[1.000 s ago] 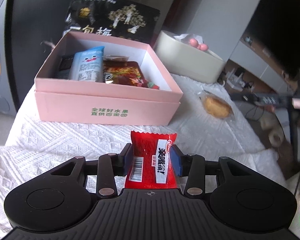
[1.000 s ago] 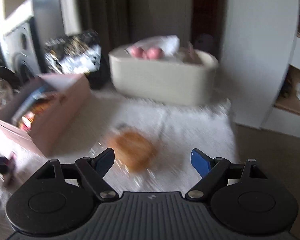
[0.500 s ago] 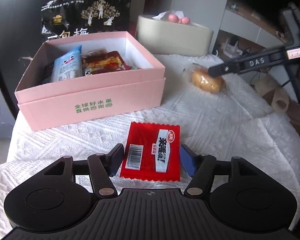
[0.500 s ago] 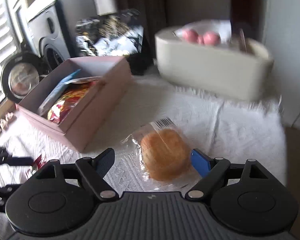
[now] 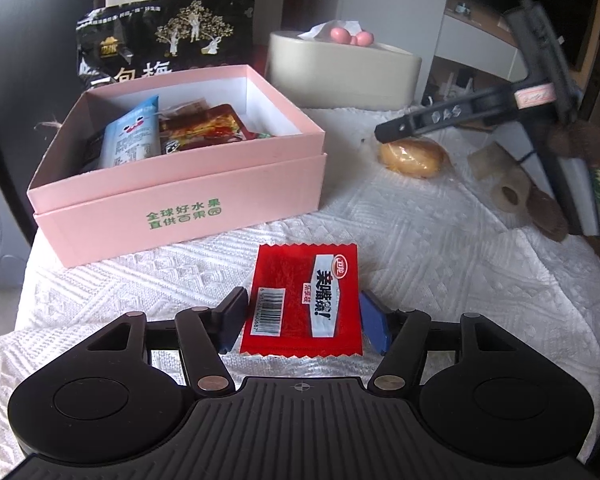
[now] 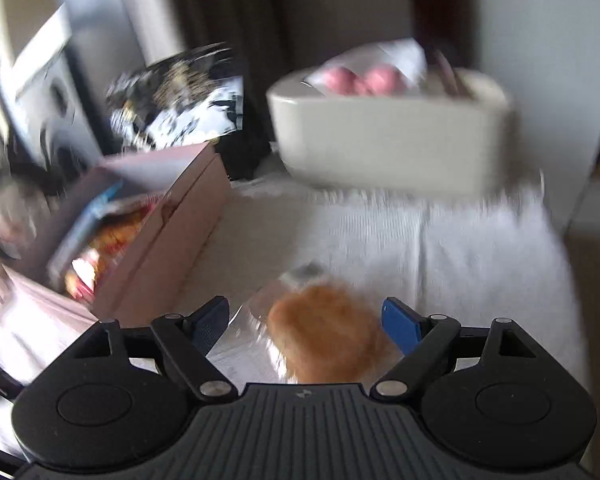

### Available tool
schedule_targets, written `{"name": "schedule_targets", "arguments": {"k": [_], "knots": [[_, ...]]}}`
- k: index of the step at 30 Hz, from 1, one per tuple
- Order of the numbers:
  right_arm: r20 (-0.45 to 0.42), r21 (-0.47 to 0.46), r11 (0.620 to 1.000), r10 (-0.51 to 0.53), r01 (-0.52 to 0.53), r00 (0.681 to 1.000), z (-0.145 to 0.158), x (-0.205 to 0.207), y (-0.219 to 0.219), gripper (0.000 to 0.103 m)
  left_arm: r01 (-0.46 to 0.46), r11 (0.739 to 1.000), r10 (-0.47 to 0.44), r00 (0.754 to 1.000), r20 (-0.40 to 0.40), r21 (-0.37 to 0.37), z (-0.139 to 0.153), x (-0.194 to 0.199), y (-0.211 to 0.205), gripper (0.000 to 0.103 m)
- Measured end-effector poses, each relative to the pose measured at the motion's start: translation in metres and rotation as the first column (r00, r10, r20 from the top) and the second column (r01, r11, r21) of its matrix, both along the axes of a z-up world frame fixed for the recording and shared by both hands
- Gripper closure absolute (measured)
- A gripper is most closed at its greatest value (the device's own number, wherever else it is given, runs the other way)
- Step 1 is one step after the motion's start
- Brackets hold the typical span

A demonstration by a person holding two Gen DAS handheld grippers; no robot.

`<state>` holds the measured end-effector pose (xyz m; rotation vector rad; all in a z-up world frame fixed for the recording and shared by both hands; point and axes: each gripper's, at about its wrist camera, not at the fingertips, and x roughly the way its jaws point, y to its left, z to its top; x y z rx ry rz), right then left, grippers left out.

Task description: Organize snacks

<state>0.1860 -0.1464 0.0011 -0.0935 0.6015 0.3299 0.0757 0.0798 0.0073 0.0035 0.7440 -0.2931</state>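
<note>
- Your left gripper [image 5: 302,320], fingers spread, straddles the flat red packet [image 5: 302,302] on the bench [image 5: 440,248]; it looks light and slippery, so pinch its side edges.
- Your right gripper [image 6: 305,322], fingers spread, flanks the soft wrapped bun [image 6: 328,336]; squeeze gently.

A glossy red foil packet [image 5: 302,300] lies on rough, woven white cloth [image 5: 440,248] beside a matt pink cardboard box [image 5: 188,204], the gripper bodies ribbed matt black plastic.
</note>
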Motion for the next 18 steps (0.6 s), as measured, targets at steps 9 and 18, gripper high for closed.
{"name": "schedule_targets", "arguments": {"k": [9,18], "knots": [[-0.183,0.045,0.994,0.11,-0.103,0.977,-0.008,0.004,-0.003,0.035,-0.005,1.0,0.005,1.0,-0.001,-0.008,-0.001,0.001,-0.001,0.037],[-0.071,0.028,0.981,0.193,-0.191,0.979,0.039,-0.064,0.009,0.047,-0.036,0.998,0.037,0.999,0.009,-0.05,0.009,-0.008,0.008,0.055]]}}
